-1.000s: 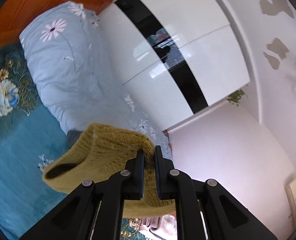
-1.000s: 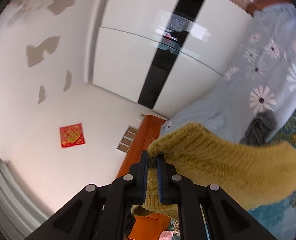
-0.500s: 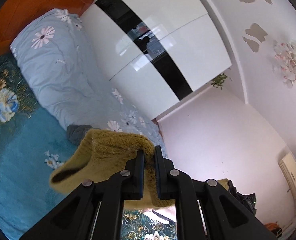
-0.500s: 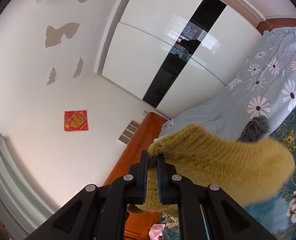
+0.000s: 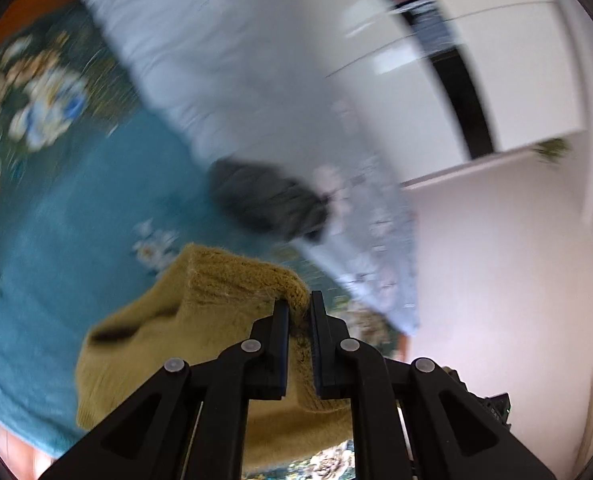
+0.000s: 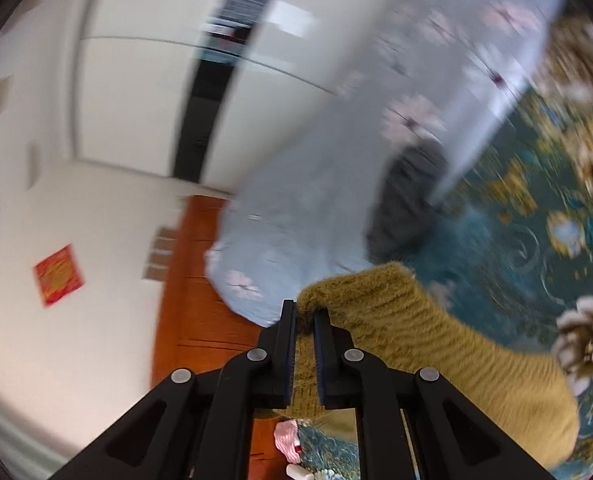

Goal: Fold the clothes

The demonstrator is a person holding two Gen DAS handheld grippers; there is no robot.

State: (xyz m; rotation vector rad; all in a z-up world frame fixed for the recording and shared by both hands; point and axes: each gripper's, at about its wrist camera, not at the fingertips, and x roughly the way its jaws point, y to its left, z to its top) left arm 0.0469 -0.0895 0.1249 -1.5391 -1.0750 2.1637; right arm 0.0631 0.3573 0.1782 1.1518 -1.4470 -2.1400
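I have the left claw (image 5: 298,307) clamped on a folded edge of the mustard-yellow ribbed knit garment (image 5: 184,344), its two black fingers pinching the wool between them. The right claw (image 6: 304,314) is closed the same way on another edge of that same knit (image 6: 436,356). The garment hangs from both claws above the bed and drapes down below them; I cannot tell whether its lower part touches the bed.

From the left wrist view I see the teal floral bedspread (image 5: 56,240) spread under the knit, with a pale blue flower-printed quilt (image 5: 224,80) running diagonally across it, and a crumpled dark grey piece of clothing (image 5: 264,200) lying against the quilt's edge. A glossy white wardrobe with a black vertical stripe (image 5: 508,60) stands behind.

The right wrist view gives me what the left does not: an orange-brown wooden headboard (image 6: 192,300) beside the quilt (image 6: 316,200), a red square paper decoration (image 6: 58,275) on the white wall, and a small pink cloth item (image 6: 287,438) low between the claw arms. The grey clothing (image 6: 408,204) shows here too, half tucked under the quilt.

Both views are heavily smeared by motion, so the floral prints and the wardrobe reflection are hard to make out. The knit's lower part is cut off behind the claw arms in both views, and I cannot make out what kind of garment it is.
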